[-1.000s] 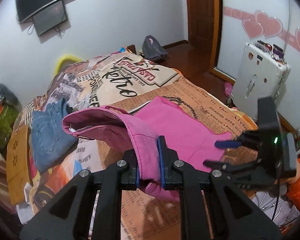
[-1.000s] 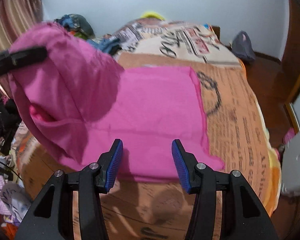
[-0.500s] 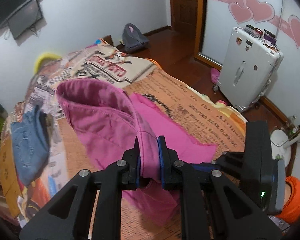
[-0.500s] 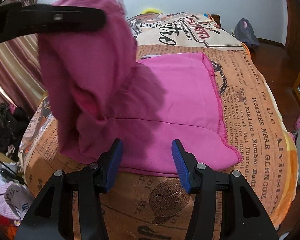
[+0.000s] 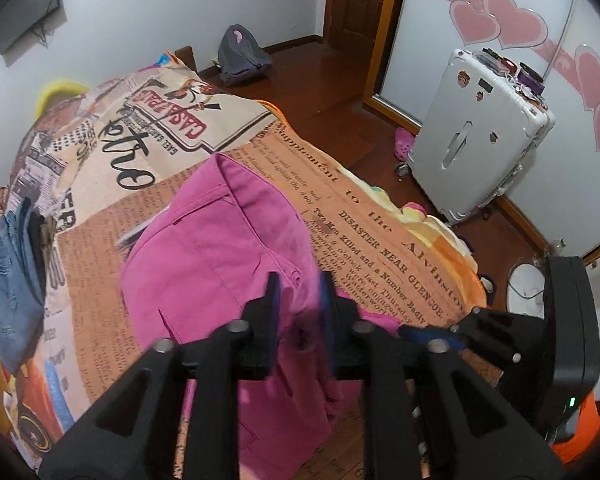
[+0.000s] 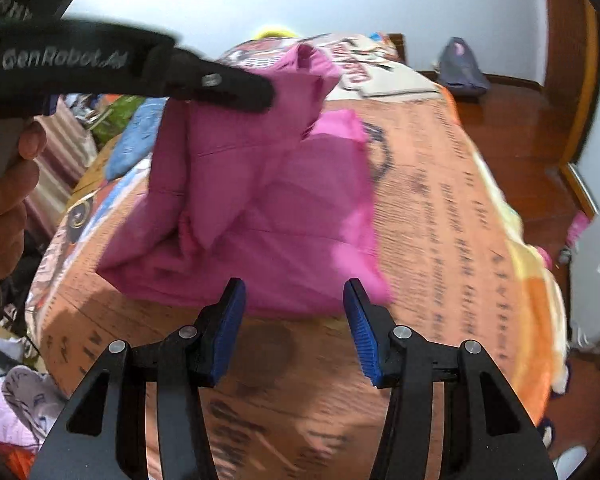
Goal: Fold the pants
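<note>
The pink pants [image 5: 220, 256] lie on the bed, the waist end folded over the lower part. They also show in the right wrist view [image 6: 268, 200] as a doubled heap. My left gripper [image 5: 298, 300] hovers over the near edge of the pants, its jaws parted with a gap and blurred; pink cloth shows between them. In the right wrist view its black finger [image 6: 220, 84] still touches the raised fold. My right gripper [image 6: 294, 320] is open and empty, just short of the pants' near edge; it shows at the right of the left wrist view [image 5: 428, 336].
The bed carries a newspaper-print cover [image 5: 380, 232]. Blue jeans [image 5: 8, 276] lie at the bed's left side. A white suitcase [image 5: 476, 148] stands on the wooden floor to the right. A grey backpack [image 5: 240, 56] sits by the far wall. Clothes are piled left of the bed [image 6: 16, 400].
My left gripper carried the waist end forward and down over the lower part, and its jaws have opened from shut. The right gripper stayed open near the front edge.
</note>
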The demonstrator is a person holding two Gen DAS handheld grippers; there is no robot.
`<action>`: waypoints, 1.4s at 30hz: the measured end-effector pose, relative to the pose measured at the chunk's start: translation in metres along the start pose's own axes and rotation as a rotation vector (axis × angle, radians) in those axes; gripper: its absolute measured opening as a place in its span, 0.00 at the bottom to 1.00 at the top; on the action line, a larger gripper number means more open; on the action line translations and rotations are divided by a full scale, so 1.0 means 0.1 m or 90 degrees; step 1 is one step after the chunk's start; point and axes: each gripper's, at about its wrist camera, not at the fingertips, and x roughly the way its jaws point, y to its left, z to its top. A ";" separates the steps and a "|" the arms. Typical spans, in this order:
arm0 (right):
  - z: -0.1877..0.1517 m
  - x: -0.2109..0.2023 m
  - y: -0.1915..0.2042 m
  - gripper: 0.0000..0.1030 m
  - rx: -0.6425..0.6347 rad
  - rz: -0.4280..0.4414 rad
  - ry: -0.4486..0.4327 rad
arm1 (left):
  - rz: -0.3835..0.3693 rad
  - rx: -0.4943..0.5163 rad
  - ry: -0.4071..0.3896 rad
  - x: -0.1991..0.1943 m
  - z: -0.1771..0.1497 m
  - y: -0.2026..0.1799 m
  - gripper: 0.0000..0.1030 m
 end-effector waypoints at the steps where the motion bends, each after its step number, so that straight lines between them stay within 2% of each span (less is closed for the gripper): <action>1: -0.01 -0.01 -0.05 0.46 0.007 -0.005 0.001 | -0.001 -0.003 -0.005 -0.01 0.00 -0.01 0.44; 3: -0.01 -0.05 -0.16 0.46 0.020 -0.015 0.001 | 0.002 -0.008 -0.027 -0.07 0.00 0.00 0.51; 7: 0.01 -0.10 -0.22 0.46 0.027 -0.028 -0.006 | 0.003 -0.012 -0.053 -0.21 0.01 0.08 0.52; 10: 0.07 -0.14 -0.25 0.46 0.029 -0.032 -0.017 | 0.029 -0.015 -0.065 -0.25 -0.01 0.24 0.52; 16: 0.16 -0.19 -0.21 0.46 0.030 -0.033 -0.039 | 0.056 -0.050 -0.010 0.00 -0.22 0.69 0.52; 20: 0.25 -0.13 -0.18 0.53 0.034 -0.040 -0.051 | 0.059 -0.073 0.031 0.28 -0.40 0.88 0.52; 24: 0.34 0.09 -0.20 0.55 0.047 -0.048 -0.035 | 0.034 -0.086 0.051 0.49 -0.51 0.99 0.53; 29: 0.39 0.42 -0.30 0.57 0.062 -0.050 0.011 | -0.035 -0.137 0.052 0.63 -0.51 1.14 0.53; 32: 0.40 0.50 -0.34 0.57 0.067 -0.042 0.020 | -0.055 -0.142 0.045 0.70 -0.46 1.16 0.46; 33: 0.40 0.51 -0.34 0.57 0.065 -0.043 0.021 | -0.068 -0.141 0.045 0.71 -0.44 1.15 0.33; 37: 0.41 0.52 -0.34 0.57 0.061 -0.047 0.025 | -0.069 -0.128 0.039 0.71 -0.39 1.09 0.18; 42: 0.44 0.50 -0.29 0.57 0.050 -0.051 0.027 | -0.076 -0.145 0.032 0.57 -0.53 1.18 0.13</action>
